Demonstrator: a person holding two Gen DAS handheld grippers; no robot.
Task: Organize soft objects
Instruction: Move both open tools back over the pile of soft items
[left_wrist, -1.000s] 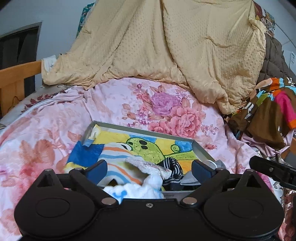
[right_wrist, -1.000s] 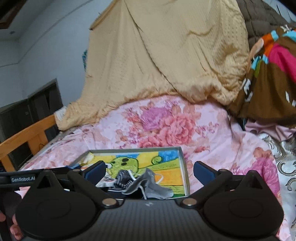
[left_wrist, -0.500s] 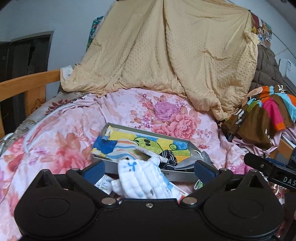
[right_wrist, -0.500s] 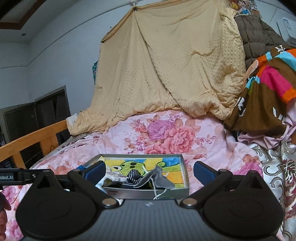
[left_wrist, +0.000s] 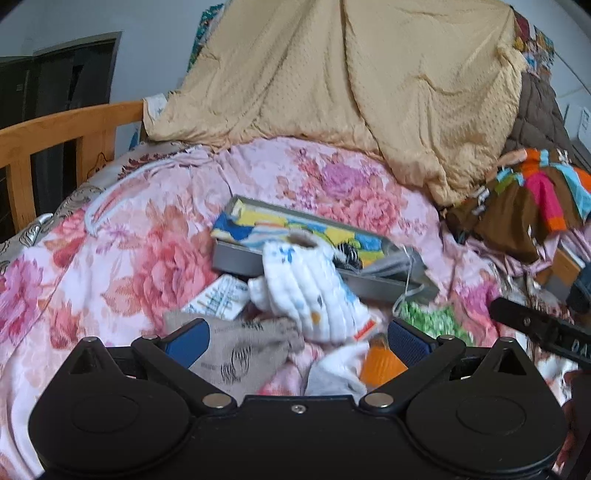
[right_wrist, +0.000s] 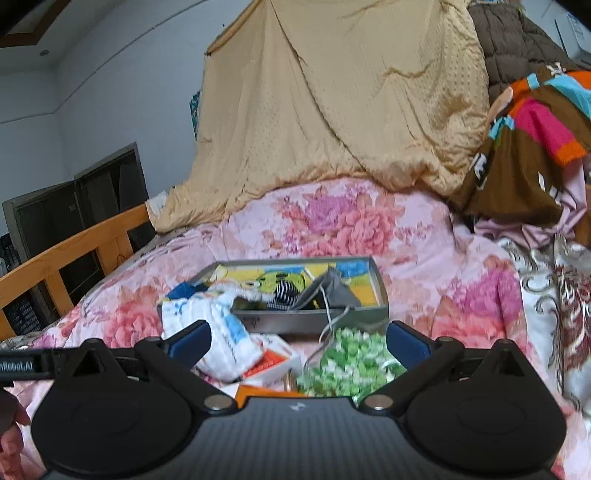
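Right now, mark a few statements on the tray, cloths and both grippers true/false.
1. The left gripper is shut on the white cloth. False: it is open, gripping nothing.
2. The white quilted cloth hangs over the tray's near wall. True.
3. The tray is empty. False: a striped sock and a grey cloth lie inside.
4. The right gripper is open. True.
5. A green patterned cloth lies outside the tray, on the floral bedspread. True.

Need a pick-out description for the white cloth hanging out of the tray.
On the pink floral bedspread sits a shallow grey tray with a cartoon-print bottom. The white padded cloth with blue marks spills over its near-left wall onto the bed, unlike the striped sock inside.
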